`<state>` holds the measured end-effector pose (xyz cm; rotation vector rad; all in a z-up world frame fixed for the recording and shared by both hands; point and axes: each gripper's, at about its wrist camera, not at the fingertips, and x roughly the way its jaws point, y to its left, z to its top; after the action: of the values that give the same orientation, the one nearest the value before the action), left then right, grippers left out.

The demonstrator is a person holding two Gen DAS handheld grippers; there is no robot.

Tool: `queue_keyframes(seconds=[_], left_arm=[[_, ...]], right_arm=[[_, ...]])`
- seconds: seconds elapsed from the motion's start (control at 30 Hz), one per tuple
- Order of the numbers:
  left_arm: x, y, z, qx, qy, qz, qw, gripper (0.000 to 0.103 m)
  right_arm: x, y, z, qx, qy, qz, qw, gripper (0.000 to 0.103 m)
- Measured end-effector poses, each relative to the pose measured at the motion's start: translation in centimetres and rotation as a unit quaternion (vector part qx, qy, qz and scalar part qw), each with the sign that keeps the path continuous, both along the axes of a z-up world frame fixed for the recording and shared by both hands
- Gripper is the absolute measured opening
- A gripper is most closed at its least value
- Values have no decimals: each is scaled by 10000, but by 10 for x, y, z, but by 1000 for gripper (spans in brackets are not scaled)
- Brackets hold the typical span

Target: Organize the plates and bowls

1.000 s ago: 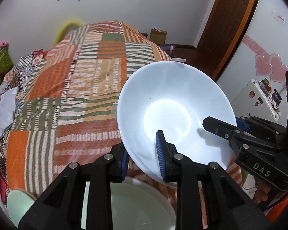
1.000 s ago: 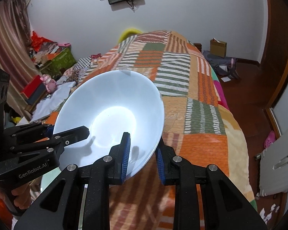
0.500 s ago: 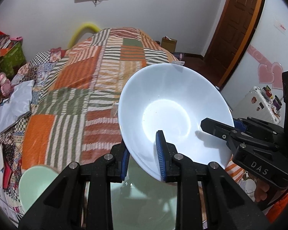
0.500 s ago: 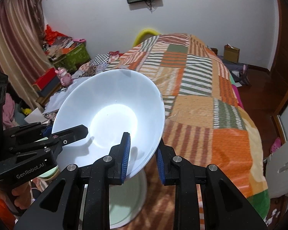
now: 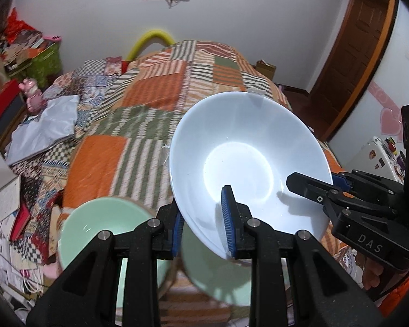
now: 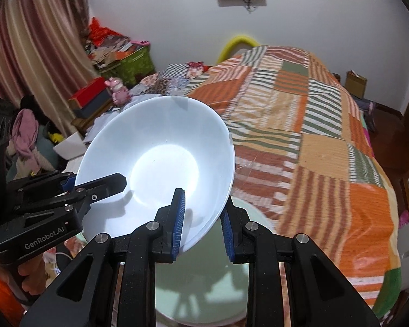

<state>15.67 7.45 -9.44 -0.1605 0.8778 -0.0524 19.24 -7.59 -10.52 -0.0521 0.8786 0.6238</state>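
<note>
A large white bowl (image 5: 248, 163) hangs tilted in the air, held at its rim from both sides. My left gripper (image 5: 203, 226) is shut on its near-left rim, one blue pad inside and one outside. My right gripper (image 6: 201, 223) is shut on the opposite rim, and in the left wrist view the right gripper (image 5: 321, 182) shows at the bowl's right edge. The left gripper (image 6: 92, 182) appears at the left of the white bowl (image 6: 161, 169). Below lie a pale green bowl (image 5: 103, 223) and a pale green plate (image 5: 218, 275), the same plate (image 6: 204, 286) partly hidden by my fingers.
A bed with an orange, green and white striped patchwork cover (image 5: 150, 125) fills the middle ground. Boxes, clothes and papers (image 5: 13, 163) crowd the floor at the left. A brown door (image 5: 354, 54) stands at the right, and a small white fridge (image 5: 379, 152) beside it.
Both grippers have carried the white bowl sideways to the left, still gripping it. The green bowl and the green plate have come further into view beneath it.
</note>
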Motion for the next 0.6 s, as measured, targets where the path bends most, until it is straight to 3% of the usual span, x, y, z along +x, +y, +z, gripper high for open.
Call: queue_keyframes(seconds=[0.6], left_arm=[[-49, 87, -19, 21, 182, 806, 9966, 26]], right_arm=[[-21, 87, -25, -124, 318, 740, 9967, 23]])
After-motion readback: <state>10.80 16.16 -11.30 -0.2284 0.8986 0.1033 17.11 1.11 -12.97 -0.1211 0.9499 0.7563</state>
